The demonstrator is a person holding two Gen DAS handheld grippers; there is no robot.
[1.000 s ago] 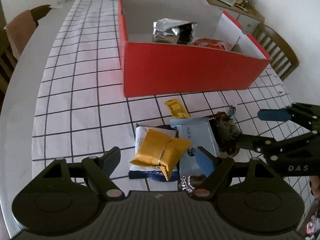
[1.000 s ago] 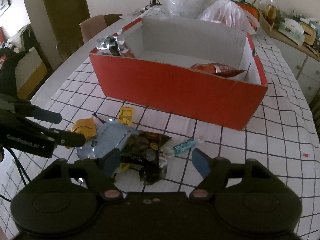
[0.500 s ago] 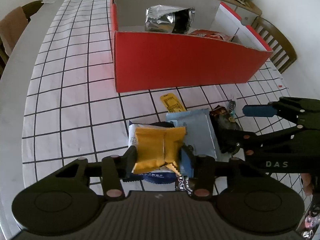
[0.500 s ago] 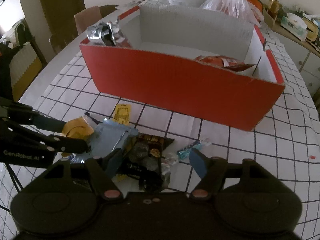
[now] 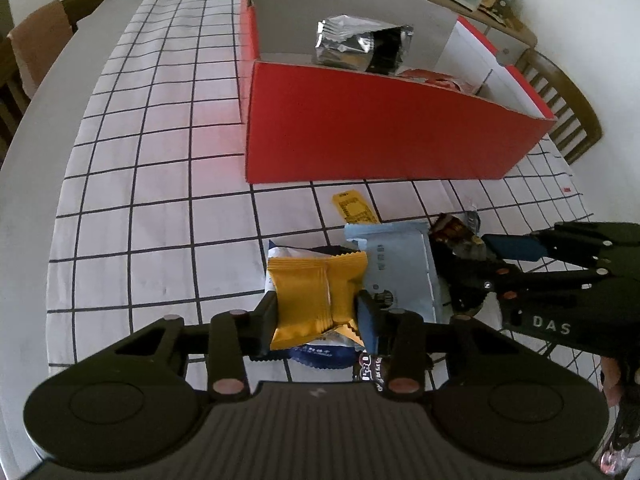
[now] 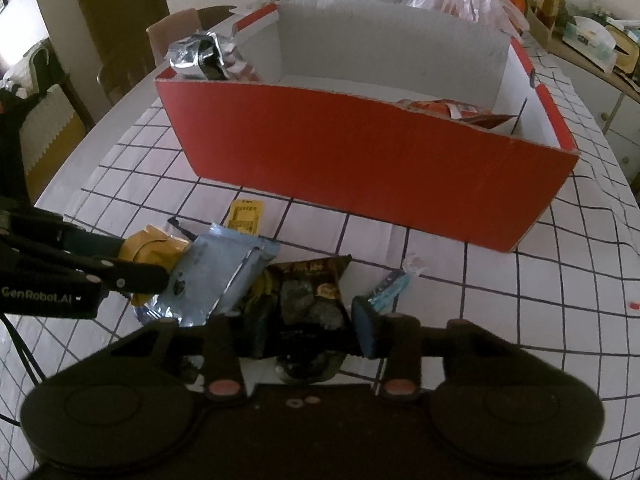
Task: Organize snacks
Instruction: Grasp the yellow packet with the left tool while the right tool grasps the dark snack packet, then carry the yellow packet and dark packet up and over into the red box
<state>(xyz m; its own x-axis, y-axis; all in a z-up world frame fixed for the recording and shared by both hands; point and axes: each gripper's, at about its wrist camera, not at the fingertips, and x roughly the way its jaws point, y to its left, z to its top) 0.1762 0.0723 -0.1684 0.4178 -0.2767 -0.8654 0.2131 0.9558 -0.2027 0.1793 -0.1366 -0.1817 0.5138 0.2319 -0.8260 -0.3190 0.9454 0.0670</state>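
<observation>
The left claw [image 5: 316, 316] is closed on the yellow packet [image 5: 316, 300], pinching it across its short width so its long axis runs forward toward the red box [image 5: 392, 140]. The right claw [image 6: 304, 320] is closed around the dark packet [image 6: 308, 300], its jaws bearing on both sides. Both packets sit in the loose pile of snacks just in front of the box, with the pale blue packet [image 6: 216, 276] between them, overlapping both. The box lies straight ahead of either claw; the left one is nearer the end holding the silver packet [image 5: 364, 46]. The bench [image 5: 160, 160] carries a white grid cloth. Chairs [image 5: 560, 100] and a cluttered sideboard [image 6: 592, 40] stand beyond.
</observation>
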